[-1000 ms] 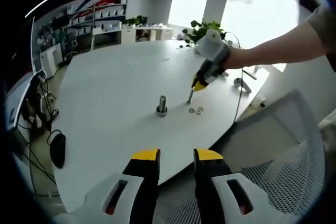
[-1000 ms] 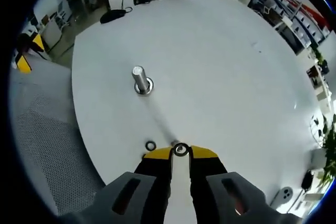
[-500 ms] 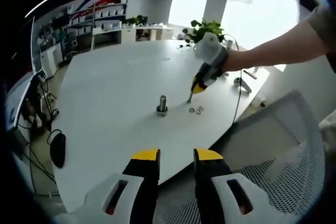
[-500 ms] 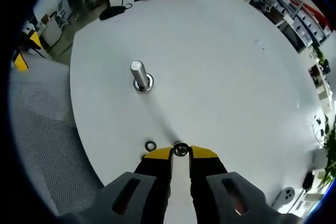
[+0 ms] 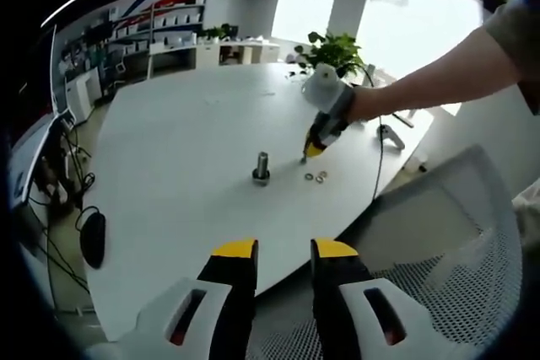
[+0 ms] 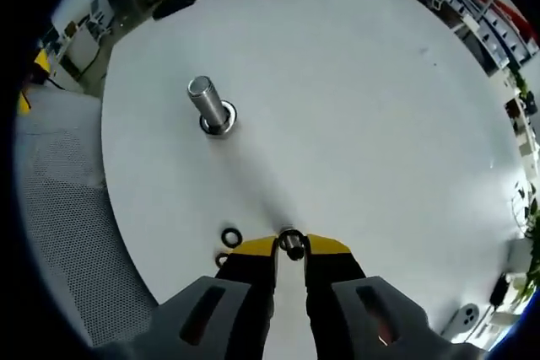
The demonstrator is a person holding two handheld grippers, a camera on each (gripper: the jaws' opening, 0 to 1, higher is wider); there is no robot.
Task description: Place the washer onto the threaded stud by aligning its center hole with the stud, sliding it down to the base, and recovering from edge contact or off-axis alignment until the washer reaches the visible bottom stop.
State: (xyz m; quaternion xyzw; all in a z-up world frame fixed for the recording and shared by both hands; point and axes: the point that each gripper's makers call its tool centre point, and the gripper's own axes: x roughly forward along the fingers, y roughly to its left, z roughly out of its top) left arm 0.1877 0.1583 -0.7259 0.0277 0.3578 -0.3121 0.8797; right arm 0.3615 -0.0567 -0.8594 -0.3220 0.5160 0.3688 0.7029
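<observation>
A washer (image 6: 291, 242) is being pinched edge-on between the yellow tips of the right tool (image 6: 291, 246), lifted clear of the white counter (image 6: 354, 107). Just beside the tool's left jaw, two spare washers (image 6: 230, 237) are lying flat on the counter. Further ahead and to the left of the tool's line, the threaded stud (image 6: 206, 104) is standing upright on its base, bare of any washer. The carry step is judged to be in hand; next, the washer's hole is needing to be levelled and centred over the stud top before being lowered. The left tool (image 5: 283, 250) is being held with its jaws spread, empty, back from the counter's near edge.
</observation>
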